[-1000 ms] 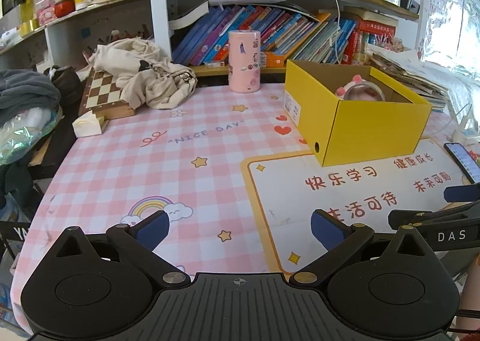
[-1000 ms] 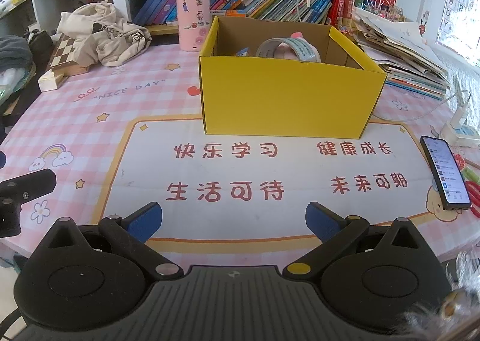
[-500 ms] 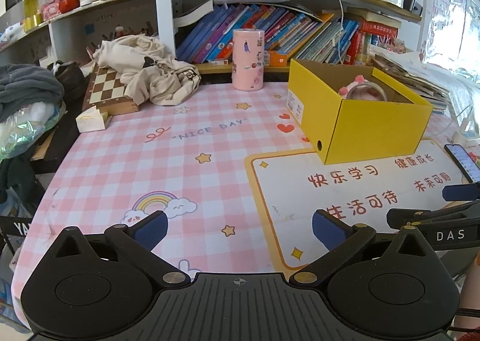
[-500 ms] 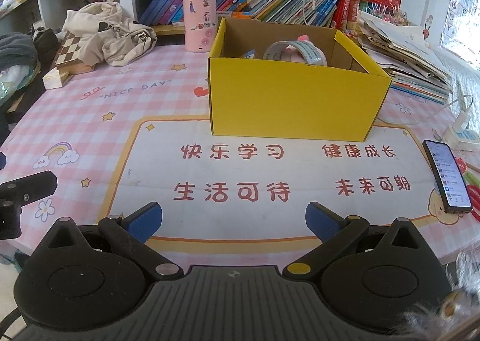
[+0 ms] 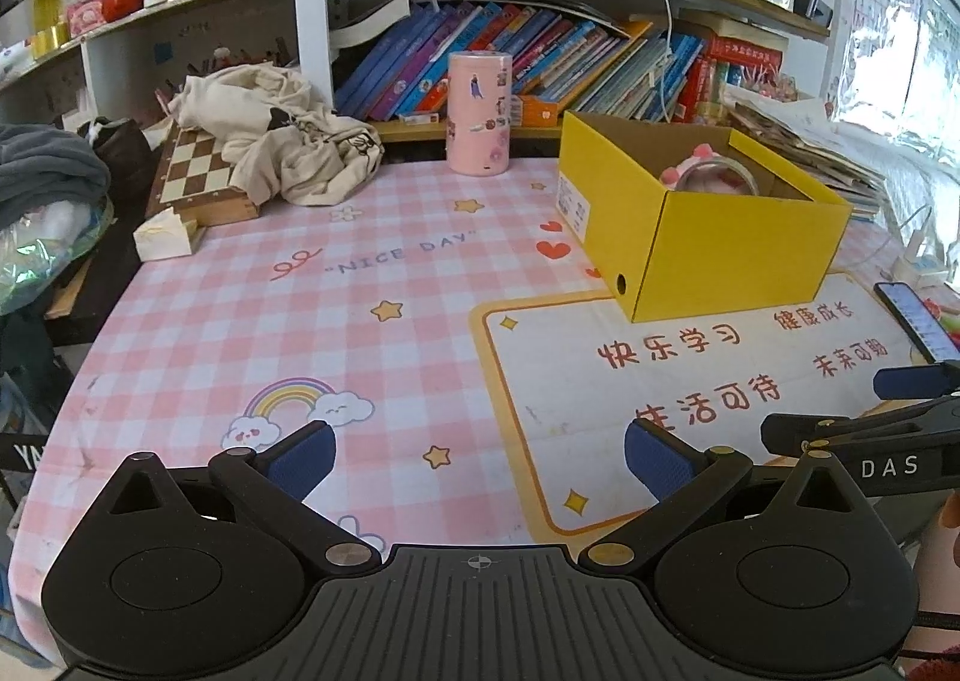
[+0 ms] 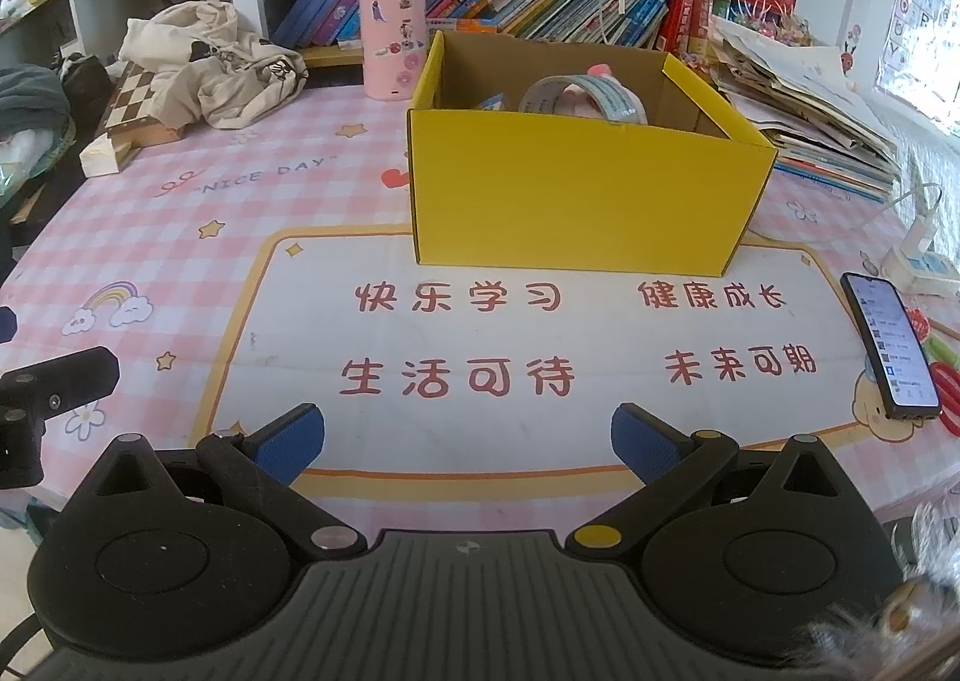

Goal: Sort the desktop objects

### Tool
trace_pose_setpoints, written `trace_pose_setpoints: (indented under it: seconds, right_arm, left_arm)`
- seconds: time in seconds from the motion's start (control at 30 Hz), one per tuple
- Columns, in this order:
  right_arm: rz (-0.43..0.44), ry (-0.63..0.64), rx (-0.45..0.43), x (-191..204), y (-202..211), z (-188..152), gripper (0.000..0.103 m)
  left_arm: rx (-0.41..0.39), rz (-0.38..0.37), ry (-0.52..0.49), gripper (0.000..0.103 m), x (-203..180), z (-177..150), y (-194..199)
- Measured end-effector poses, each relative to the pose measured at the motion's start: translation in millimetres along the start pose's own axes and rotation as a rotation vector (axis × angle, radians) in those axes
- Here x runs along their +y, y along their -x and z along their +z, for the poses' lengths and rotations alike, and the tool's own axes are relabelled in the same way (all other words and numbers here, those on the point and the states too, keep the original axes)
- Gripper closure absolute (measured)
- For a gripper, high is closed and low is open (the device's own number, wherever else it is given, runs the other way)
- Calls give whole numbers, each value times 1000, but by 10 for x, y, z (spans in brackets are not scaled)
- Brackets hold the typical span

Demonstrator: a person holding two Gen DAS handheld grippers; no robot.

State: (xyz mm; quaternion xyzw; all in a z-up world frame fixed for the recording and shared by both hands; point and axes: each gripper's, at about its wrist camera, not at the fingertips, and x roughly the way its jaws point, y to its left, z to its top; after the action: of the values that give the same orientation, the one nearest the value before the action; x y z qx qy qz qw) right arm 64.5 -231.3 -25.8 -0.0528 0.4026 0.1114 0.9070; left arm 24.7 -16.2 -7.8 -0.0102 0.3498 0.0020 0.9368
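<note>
Two grippers hover low over the near edge of the desk, both empty, each with its blue-padded jaws spread wide apart. The left gripper (image 5: 477, 456) sits above the pink checked mat (image 5: 252, 315); the right gripper (image 6: 468, 435) hangs over the cream panel with red characters (image 6: 456, 339). Between them and the yellow box (image 6: 576, 195) the surface lies bare — plenty of room to move forward.

The box stands open-topped at the panel's far edge. Inside it a roll of tape (image 6: 585, 96) leans against something pink, which I can't quite make out. A pink cylinder with stickers (image 5: 479, 122) stands upright behind the box's left corner, apart from it, just before the shelf of books (image 5: 540, 63). Further left a crumpled cream cloth (image 5: 282, 141) lies heaped over a chessboard box (image 5: 198, 183), with a small white block (image 5: 161, 238) at its near corner. On the right a phone (image 6: 888, 345) lies screen-up near the mat's edge, a loose stack of papers (image 6: 804, 105) beyond it.

Compared with half a second ago the cylinder and the cloth sit slightly lower in the left view and the box slightly higher in the right one — the objects themselves have not shifted, and the jaws are as wide as before.
</note>
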Motion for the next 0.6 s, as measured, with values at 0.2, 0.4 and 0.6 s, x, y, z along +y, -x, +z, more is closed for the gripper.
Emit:
trace_pose_setpoints:
  seconds: [0.2,0.4,0.6]
  right_arm:
    - [2,2,4,-3,-8,3,0]
    - [4,4,8,-7,-20,4,0]
    - [1,1,9,19,-26,4,0]
  left_arm:
    - [0,-5,-6,0,-9,4,-4]
    - [3,-3,-1,0,-5,7,-7]
    - [0,-2,1,0,-20,7,-12]
